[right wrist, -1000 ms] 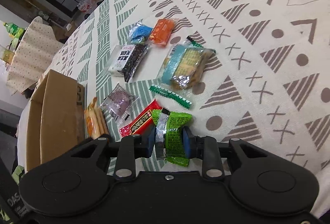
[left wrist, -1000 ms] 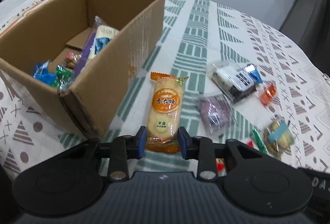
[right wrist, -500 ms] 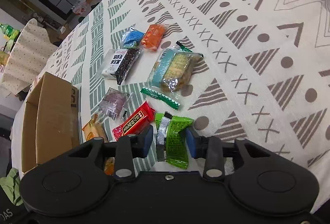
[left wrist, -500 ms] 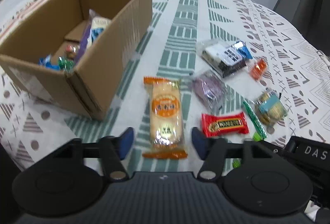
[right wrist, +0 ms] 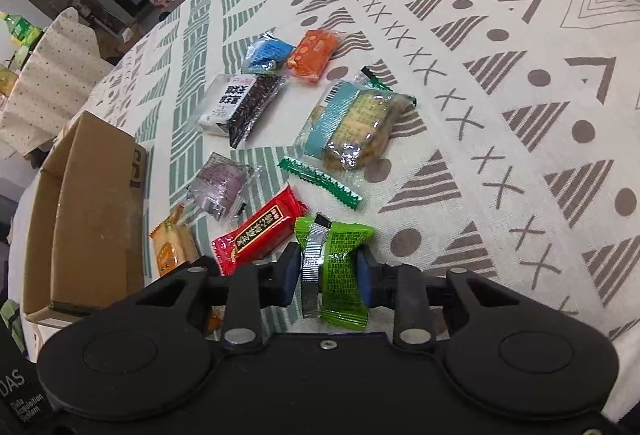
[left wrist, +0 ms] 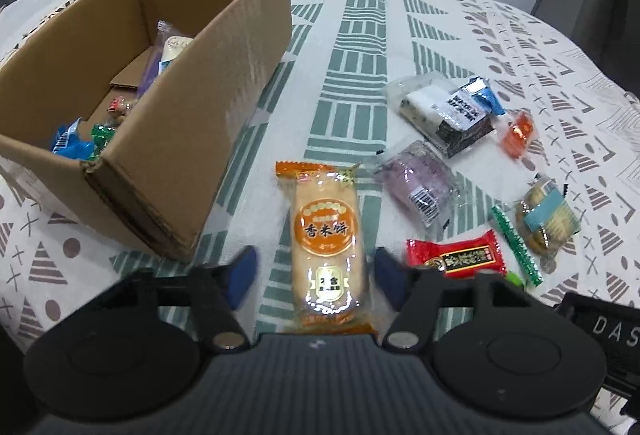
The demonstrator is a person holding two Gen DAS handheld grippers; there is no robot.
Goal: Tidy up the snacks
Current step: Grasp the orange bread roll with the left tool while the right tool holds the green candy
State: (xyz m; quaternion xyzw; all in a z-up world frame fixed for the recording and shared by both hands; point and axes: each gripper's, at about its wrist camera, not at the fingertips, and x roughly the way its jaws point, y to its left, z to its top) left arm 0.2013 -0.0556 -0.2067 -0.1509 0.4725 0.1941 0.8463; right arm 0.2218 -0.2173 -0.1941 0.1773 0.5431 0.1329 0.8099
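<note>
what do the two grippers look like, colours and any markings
Both match: the left gripper and right gripper have matte black bodies with two round discs, black linkage arms with silver pivot screws, and blue finger pads. White lettering reading DAS marks the housing at the frame edges. No cables or sleeves are visible.

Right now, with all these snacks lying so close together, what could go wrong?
The right gripper pinches the green snack packet only across its middle, so the slick wrapper might slip out on the way to the cardboard box. The red candy bar lies right against it and could get dragged along. The left gripper is open around the rice cracker packet; a hard squeeze may crush it.
</note>
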